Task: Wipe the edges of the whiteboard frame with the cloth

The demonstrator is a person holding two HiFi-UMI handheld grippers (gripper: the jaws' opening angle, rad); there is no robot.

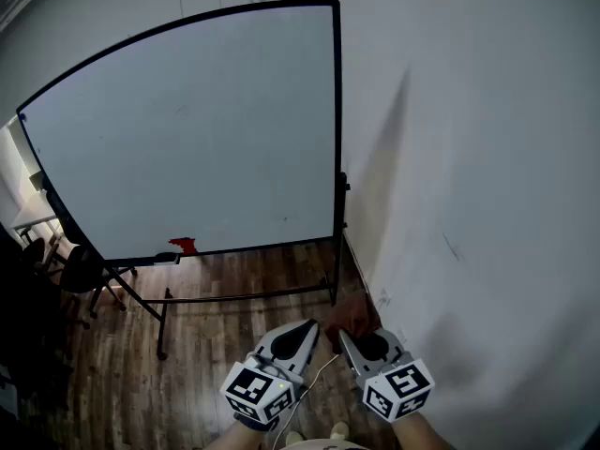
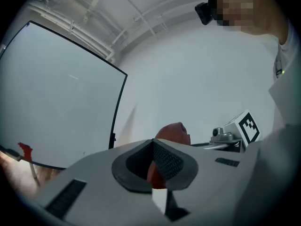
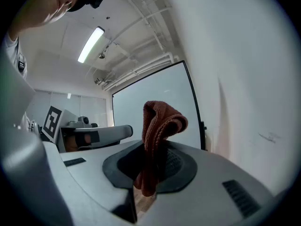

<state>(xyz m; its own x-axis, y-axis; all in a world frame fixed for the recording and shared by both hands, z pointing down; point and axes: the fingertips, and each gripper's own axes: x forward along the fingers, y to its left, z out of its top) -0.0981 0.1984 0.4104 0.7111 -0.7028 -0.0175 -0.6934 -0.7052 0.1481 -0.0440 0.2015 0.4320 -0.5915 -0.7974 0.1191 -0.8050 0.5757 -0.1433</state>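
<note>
— Where's the cloth (image 3: 160, 121)?

— Folded into a rust-red wad, with the right gripper (image 3: 157, 149) fingers clamped on it. The fold sticks up past the fingertips and a tail hangs below.

— And the other one?

— The left gripper (image 2: 153, 142) has its fingers together on nothing. It's just beside the right one, low down in front of the person, and the cloth shows just past its tip.

— So how far off is the whiteboard (image 1: 187, 129)?

— Well apart, ahead and above both grippers. Nothing is touching the frame yet, so I'd say the wiping hasn't begun. The right edge of the frame (image 1: 337, 111) runs upright and lies nearly straight ahead of the right gripper, the nearer of the two. I'd bring the cloth up onto that edge and run it along its length.

— Anything in the way?

— The wall (image 1: 469, 157) is close beside that edge, so there's little room on the outer side. There's a dark knob (image 1: 343, 184) partway down the post. Along the bottom edge a small red thing (image 1: 184, 245) sits on the tray, which would interrupt a pass there. The stand's legs (image 1: 159, 317) spread over the wooden floor (image 1: 244, 317), and a dark chair (image 1: 80, 270) is tucked by the left corner
</note>
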